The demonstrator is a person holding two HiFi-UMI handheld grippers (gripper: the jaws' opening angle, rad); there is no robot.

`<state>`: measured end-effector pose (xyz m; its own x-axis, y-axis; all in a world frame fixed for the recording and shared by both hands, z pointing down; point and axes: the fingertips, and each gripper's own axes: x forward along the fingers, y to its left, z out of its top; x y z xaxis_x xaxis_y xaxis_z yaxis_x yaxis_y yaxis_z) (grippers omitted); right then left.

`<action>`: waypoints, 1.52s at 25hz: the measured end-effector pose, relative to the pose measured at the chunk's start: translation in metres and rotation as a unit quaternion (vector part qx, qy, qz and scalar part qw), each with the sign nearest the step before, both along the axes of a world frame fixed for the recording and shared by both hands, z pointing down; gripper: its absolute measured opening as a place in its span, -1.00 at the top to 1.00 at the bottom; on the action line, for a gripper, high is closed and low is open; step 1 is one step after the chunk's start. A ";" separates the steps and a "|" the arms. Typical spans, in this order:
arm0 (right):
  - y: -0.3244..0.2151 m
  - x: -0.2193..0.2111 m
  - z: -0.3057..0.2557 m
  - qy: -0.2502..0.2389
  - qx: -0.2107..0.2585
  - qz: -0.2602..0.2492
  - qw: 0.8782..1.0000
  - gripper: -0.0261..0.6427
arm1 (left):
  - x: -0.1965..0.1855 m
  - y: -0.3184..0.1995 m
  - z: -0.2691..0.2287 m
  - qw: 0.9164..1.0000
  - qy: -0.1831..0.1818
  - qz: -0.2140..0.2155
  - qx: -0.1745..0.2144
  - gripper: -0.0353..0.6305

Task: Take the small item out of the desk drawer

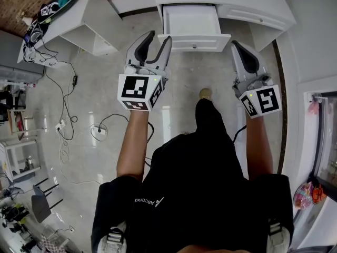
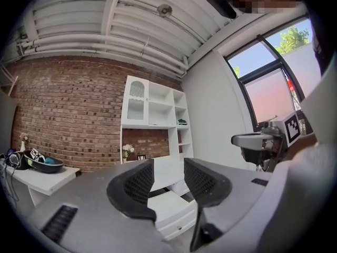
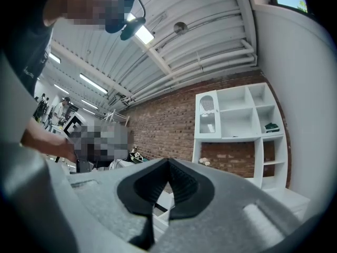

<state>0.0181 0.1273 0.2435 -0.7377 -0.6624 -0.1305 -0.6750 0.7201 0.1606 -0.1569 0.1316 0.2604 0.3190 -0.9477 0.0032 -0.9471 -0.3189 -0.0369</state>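
Note:
The white desk (image 1: pixel 274 7) stands ahead with its drawer (image 1: pixel 190 21) pulled open; the drawer's inside looks plain white and I can make out no small item in it. My left gripper (image 1: pixel 159 37) hovers just short of the drawer front's left part, jaws open and empty. In the left gripper view the open drawer (image 2: pixel 171 211) shows low between the parted jaws of the left gripper (image 2: pixel 168 161). My right gripper (image 1: pixel 235 44) hangs to the right of the drawer front, shut on nothing. The right gripper (image 3: pixel 168 162) has its pads pressed together.
A low white shelf unit (image 1: pixel 87 22) with a dark bowl (image 1: pixel 62 0) stands at left. Cables and a power strip (image 1: pixel 62 125) lie on the pale floor. A white bookcase (image 2: pixel 155 115) stands against the brick wall. A closed drawer (image 1: pixel 258 17) sits right of the open one.

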 end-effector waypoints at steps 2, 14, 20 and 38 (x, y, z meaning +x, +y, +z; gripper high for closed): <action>-0.025 -0.002 0.005 0.006 0.002 -0.002 1.000 0.92 | -0.003 -0.022 0.008 1.000 -0.004 0.000 -0.010 0.38; -0.222 -0.014 0.045 0.029 -0.023 -0.023 0.999 0.92 | -0.007 -0.208 0.091 0.991 -0.052 0.014 -0.126 0.38; -0.334 -0.024 0.075 0.039 -0.046 -0.046 0.997 0.92 | -0.009 -0.311 0.159 0.971 -0.104 0.042 -0.213 0.38; -0.470 -0.022 0.144 0.050 -0.129 -0.063 0.988 0.92 | 0.017 -0.394 0.343 0.822 -0.212 0.204 -0.488 0.38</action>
